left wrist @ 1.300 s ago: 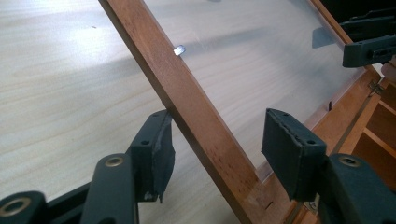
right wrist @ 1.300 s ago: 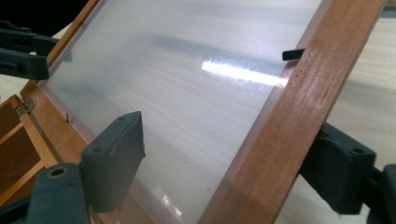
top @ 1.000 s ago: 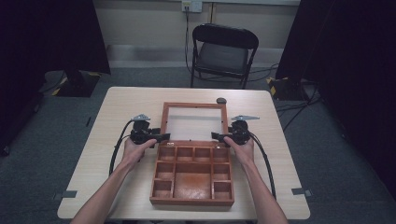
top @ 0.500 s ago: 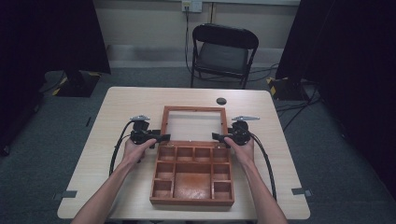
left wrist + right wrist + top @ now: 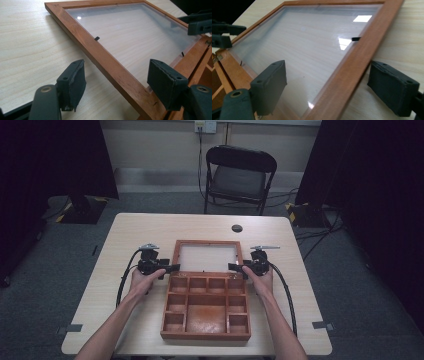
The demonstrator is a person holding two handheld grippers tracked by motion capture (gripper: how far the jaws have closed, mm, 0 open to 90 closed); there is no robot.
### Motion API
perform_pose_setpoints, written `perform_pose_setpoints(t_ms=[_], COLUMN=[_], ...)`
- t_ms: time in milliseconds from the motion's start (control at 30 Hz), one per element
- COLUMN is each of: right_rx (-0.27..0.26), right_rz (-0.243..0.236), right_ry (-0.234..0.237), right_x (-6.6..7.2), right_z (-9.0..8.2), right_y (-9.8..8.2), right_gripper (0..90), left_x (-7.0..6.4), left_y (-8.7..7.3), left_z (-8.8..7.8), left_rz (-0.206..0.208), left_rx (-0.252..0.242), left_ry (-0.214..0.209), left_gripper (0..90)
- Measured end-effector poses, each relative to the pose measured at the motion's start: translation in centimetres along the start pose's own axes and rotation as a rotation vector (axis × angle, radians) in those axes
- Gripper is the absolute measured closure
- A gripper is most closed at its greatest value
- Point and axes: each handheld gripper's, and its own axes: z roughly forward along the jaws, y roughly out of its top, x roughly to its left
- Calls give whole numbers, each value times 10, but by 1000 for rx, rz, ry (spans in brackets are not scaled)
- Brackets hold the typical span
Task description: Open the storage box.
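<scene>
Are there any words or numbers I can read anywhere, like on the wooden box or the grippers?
There are none to read.
The wooden box and its glass lid: plain wood and glass, no writing.
The left hand-held gripper and right hand-held gripper: plain black pads, no labels.
The yellow and black stripes on the floor are a pattern, not letters.

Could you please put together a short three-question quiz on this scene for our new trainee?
1. True or false: the glass-paned lid of the wooden compartment box lies open on the table.
2. Each claw straddles: A) a side rail of the lid; B) a box divider; C) the chair.
3. What small dark round thing lies beyond the lid?

Key: 1 true. 2 A: left claw and right claw, both open. 3 A black disc.
</scene>
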Motion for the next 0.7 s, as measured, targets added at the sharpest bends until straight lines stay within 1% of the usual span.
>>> perform_pose_setpoints(t_ms=[33, 67, 100, 133, 167, 200, 233, 267, 333, 367, 400, 433, 467, 500, 533, 600, 633, 667, 700], right_rx=[-10, -10, -18, -42, -42, -58, -58, -59, -61, -63, -74, -74, -85, -85, -86, -82, -83, -79, -79], right_rz=[-1, -1, -1, -9, -9, -17, -17, -29, -35, -41, -51, -51, -62, -62, -68, -75, -77, -90, -90], right_ry=[-23, -23, -27, -43, -43, -46, -46, -59, -66, -69, -74, -74, -76, -76, -81, -78, -84, -95, -95], right_x=[-1, -1, -1, 1, 1, 2, 2, 3, 4, 5, 7, 7, 9, 9, 10, 12, 13, 14, 14], right_z=[-3, -3, -5, -10, -10, -16, -16, -21, -23, -26, -32, -32, -38, -38, -44, -48, -51, -53, -53], right_y=[0, 0, 1, 1, 1, 2, 2, 3, 3, 4, 4, 4, 4, 4, 4, 4, 4, 4, 4], right_gripper=[146, 146, 148, 161, 161, 162, 162, 161, 161, 161, 160, 160, 155, 155, 147, 146, 146, 146, 146], left_x=[-2, -2, -2, -3, -3, -4, -4, -5, -6, -7, -8, -8, -8, -8, -8, -8, -8, -8, -8], left_y=[1, 1, 1, 2, 2, 2, 3, 4, 5, 6, 7, 7, 7, 7, 6, 4, 3, 2, 2], left_z=[-3, -3, -5, -8, -8, -11, -14, -19, -22, -25, -30, -30, -34, -34, -38, -41, -43, -45, -45], left_rz=[22, 22, 30, 38, 38, 42, 45, 58, 60, 71, 79, 79, 88, 88, 85, 90, 93, 100, 100], left_rx=[1, 1, -1, -8, -8, -12, -17, -21, -25, -24, -25, -25, -27, -27, -29, -26, -26, -19, -19], left_ry=[26, 26, 36, 55, 55, 53, 51, 69, 68, 70, 84, 84, 92, 92, 88, 91, 91, 96, 96], left_gripper=[286, 277, 277, 234, 225, 223, 223, 212, 208, 206, 206, 206, 206, 206, 206, 207, 207, 207, 207])
